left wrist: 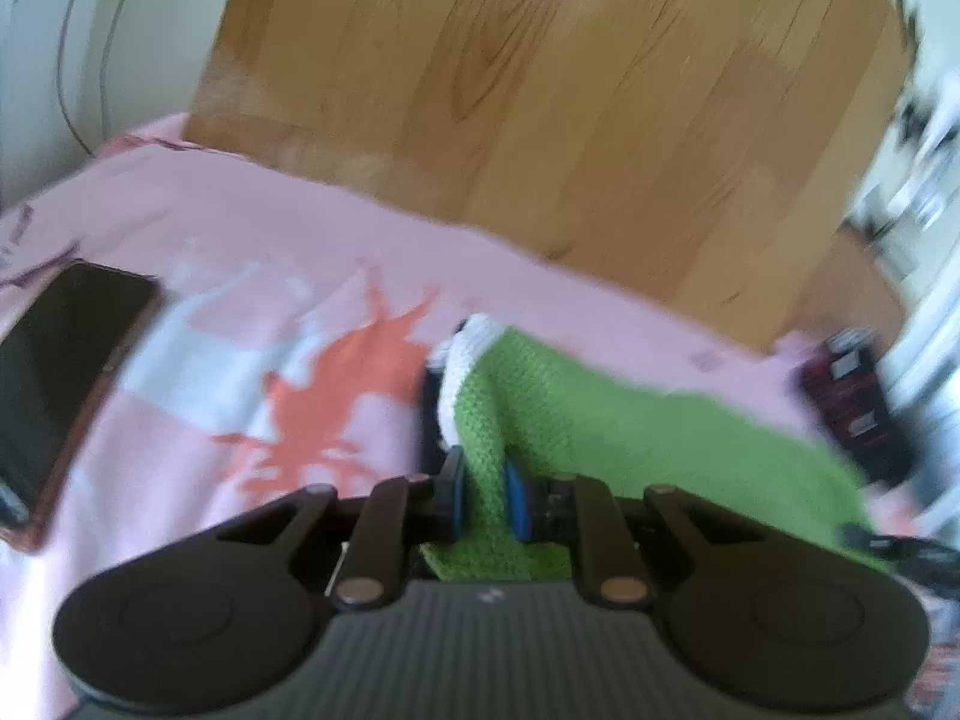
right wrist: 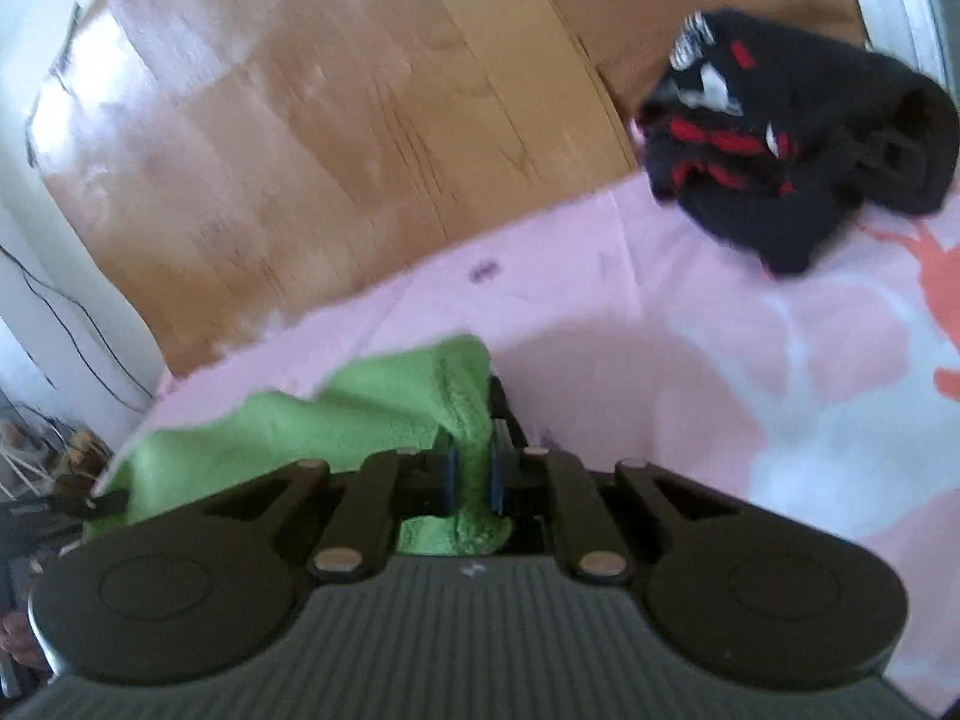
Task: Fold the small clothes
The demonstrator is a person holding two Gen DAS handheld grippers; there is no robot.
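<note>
A green knitted garment (left wrist: 630, 420) with a white edge (left wrist: 462, 360) lies on the pink bedsheet (left wrist: 270, 228). My left gripper (left wrist: 485, 495) is shut on a fold of the green knit, the blue pads pressing it from both sides. In the right wrist view the same green garment (right wrist: 336, 414) stretches off to the left, and my right gripper (right wrist: 471, 480) is shut on another bunch of it. Both views are blurred by motion.
A dark phone (left wrist: 54, 378) lies on the sheet at the left. A black and red garment (right wrist: 792, 150) sits crumpled near the bed's far edge. A dark box (left wrist: 858, 414) stands at the right. Wooden floor (left wrist: 540, 90) lies beyond the bed's edge.
</note>
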